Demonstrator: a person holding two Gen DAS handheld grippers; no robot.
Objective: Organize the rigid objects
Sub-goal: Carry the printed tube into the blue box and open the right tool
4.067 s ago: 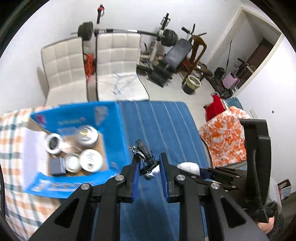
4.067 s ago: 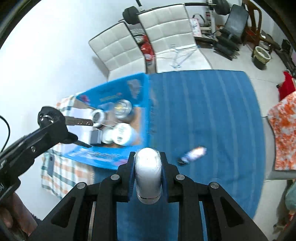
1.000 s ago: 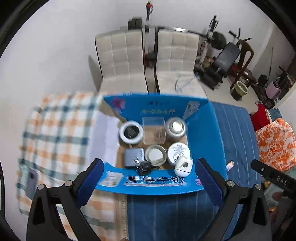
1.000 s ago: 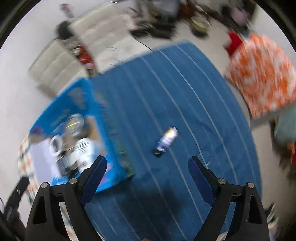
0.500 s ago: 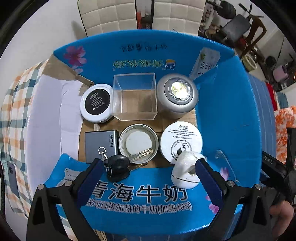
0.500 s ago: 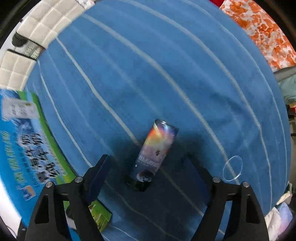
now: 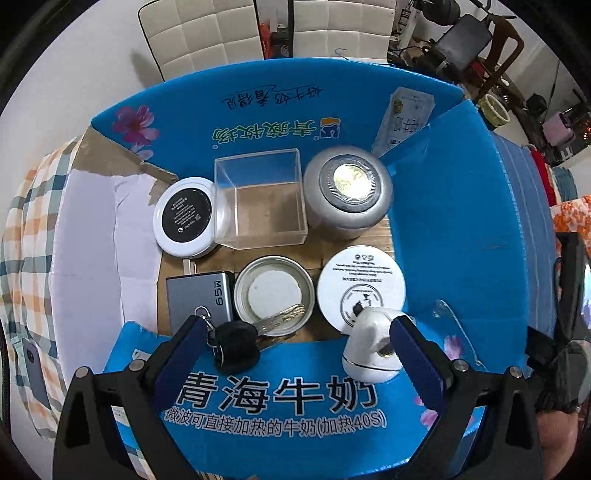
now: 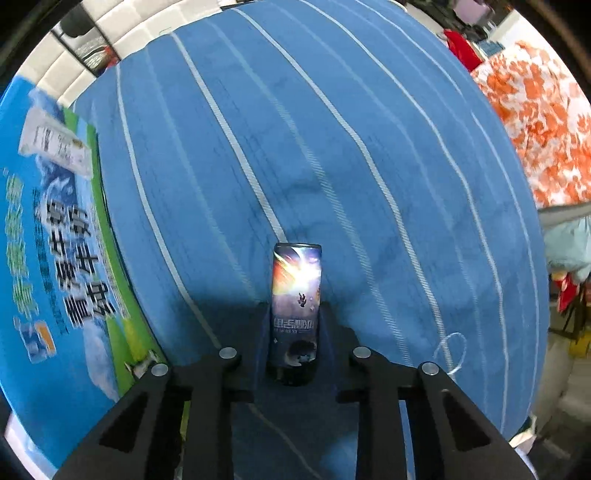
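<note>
My left gripper point(image 7: 295, 343) is open and empty above the near flap of a blue cardboard box point(image 7: 461, 229). In the box are a black car key point(image 7: 236, 345), a white rounded gadget point(image 7: 373, 347), a white cream jar point(image 7: 360, 284), a metal lid point(image 7: 273, 291), a grey power bank point(image 7: 199, 295), a clear plastic box point(image 7: 260, 199), a silver tin point(image 7: 347, 192) and a black-topped white jar point(image 7: 184, 218). My right gripper point(image 8: 295, 317) is shut on a slim colourful case point(image 8: 295, 295) that lies on the blue striped cloth point(image 8: 332, 147).
The box's blue side point(image 8: 48, 240) lies left of the case. A checked cloth point(image 7: 33, 221) covers the table left of the box. Two white chairs point(image 7: 207, 33) stand behind the table. An orange flowered fabric point(image 8: 535, 122) lies at the right edge.
My right gripper came down over the colourful case and closed on it. My left gripper moved closer over the box and stays open; key and white gadget lie in the box.
</note>
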